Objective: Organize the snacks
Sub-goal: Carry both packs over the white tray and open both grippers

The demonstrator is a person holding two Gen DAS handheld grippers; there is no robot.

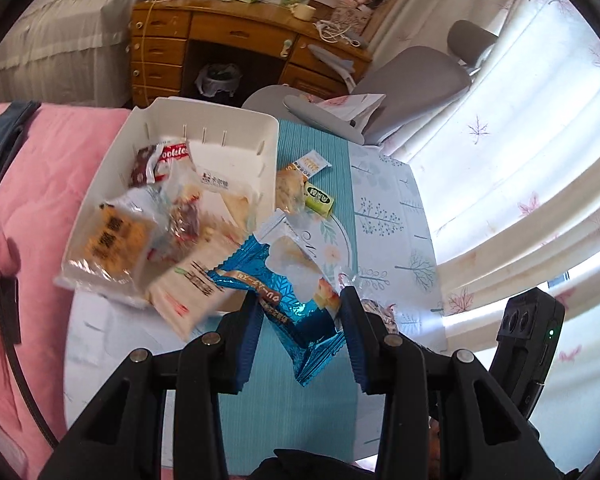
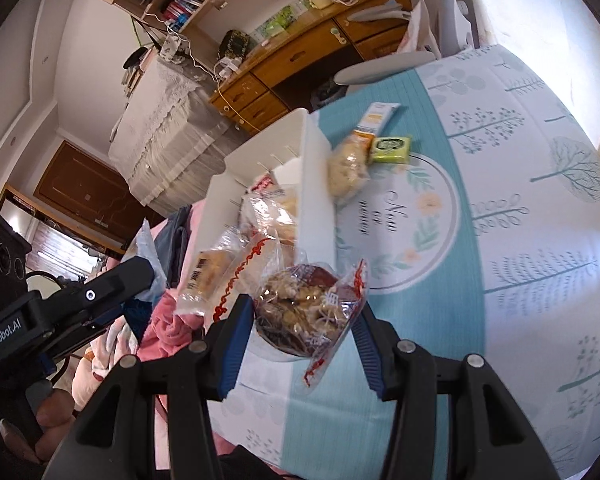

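Note:
A white bin (image 1: 236, 128) on the table holds several wrapped snacks. My left gripper (image 1: 300, 304) is shut on a blue-foil snack packet (image 1: 296, 280), held just right of the bin's near corner. My right gripper (image 2: 302, 316) is shut on a clear-wrapped brown nut cake (image 2: 300, 304), held beside the bin (image 2: 312, 184). On the cloth past the bin lie a pale crumbly snack (image 2: 346, 168), a green packet (image 2: 390, 148) and an orange-white packet (image 2: 378, 114). The same three show in the left wrist view: the pale snack (image 1: 290, 190), green packet (image 1: 320, 200) and orange-white packet (image 1: 310, 164).
The table has a teal and white tree-print cloth (image 2: 520, 240). A pink bed cover (image 1: 32, 208) lies left of the bin. A grey chair (image 1: 412, 80) and wooden desk (image 1: 220, 40) stand beyond the table. Curtains (image 1: 540, 160) hang on the right.

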